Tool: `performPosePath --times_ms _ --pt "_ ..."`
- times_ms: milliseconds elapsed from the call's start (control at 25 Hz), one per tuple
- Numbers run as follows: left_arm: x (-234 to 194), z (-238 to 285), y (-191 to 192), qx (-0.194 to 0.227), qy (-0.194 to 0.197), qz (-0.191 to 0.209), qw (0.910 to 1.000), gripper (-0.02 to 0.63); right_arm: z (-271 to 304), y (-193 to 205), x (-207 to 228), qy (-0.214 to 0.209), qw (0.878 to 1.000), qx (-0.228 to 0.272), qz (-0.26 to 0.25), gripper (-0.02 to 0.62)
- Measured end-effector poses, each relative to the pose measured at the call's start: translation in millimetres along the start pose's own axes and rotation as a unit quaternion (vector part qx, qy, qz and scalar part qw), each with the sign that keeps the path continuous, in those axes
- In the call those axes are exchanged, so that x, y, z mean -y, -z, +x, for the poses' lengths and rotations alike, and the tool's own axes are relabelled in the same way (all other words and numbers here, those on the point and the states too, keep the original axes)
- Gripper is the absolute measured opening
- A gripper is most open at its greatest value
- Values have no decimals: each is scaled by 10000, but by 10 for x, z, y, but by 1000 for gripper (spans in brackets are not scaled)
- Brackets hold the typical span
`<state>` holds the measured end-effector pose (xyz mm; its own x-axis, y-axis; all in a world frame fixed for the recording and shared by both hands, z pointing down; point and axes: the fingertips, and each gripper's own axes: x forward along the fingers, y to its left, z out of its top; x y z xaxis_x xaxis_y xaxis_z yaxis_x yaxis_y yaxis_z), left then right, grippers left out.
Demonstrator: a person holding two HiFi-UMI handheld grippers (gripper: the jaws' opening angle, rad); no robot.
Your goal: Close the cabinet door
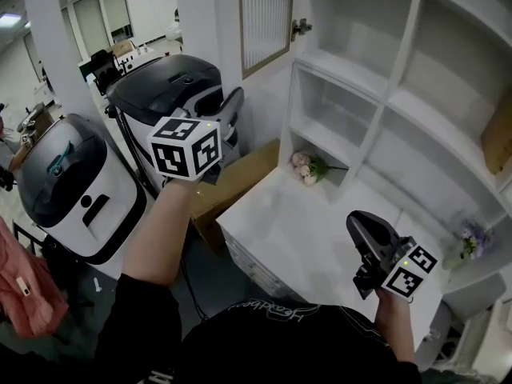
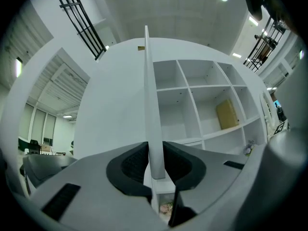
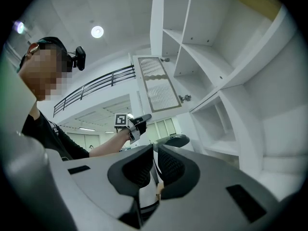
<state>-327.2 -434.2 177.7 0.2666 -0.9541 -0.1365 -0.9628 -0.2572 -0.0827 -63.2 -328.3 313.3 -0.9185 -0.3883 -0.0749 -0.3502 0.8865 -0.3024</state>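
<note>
Where the cabinet door (image 1: 266,21) stands swung open from the white cabinet (image 1: 376,78), the left tool (image 2: 155,165) pinches its edge near the bottom corner. Right tool (image 3: 155,170) above the table (image 1: 296,230): jaws almost together, nothing between. White print on black shirt (image 1: 280,314): illegible.

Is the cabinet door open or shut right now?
Open: the cabinet door stands swung out from the shelves, left gripper clamped on its edge.
</note>
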Motion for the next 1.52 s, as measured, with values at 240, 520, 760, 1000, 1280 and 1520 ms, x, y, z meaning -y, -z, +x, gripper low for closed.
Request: performPosePath --times_ms 240,520,760,1000,1280,1520 --pt "296 32 -9 -75 -201 183 9996 95 -154 -111 25 -144 9999 80 44 57" --pt "656 105 -12 -91 -200 322 9992 117 -234 -242 14 -278 9995 149 -63 57" --pt "911 173 -6 -15 -23 277 9996 135 -299 -285 -7 -333 9992 230 -54 57" --pt "1261 321 6 -68 319 523 9981 169 -366 -320 13 -292 9991 299 -29 57" --pt "1537 497 17 59 457 541 9975 189 -463 -254 63 -181 9994 290 70 57" --pt "1677 630 27 102 374 684 9969 199 -617 -227 169 65 9994 318 104 57"
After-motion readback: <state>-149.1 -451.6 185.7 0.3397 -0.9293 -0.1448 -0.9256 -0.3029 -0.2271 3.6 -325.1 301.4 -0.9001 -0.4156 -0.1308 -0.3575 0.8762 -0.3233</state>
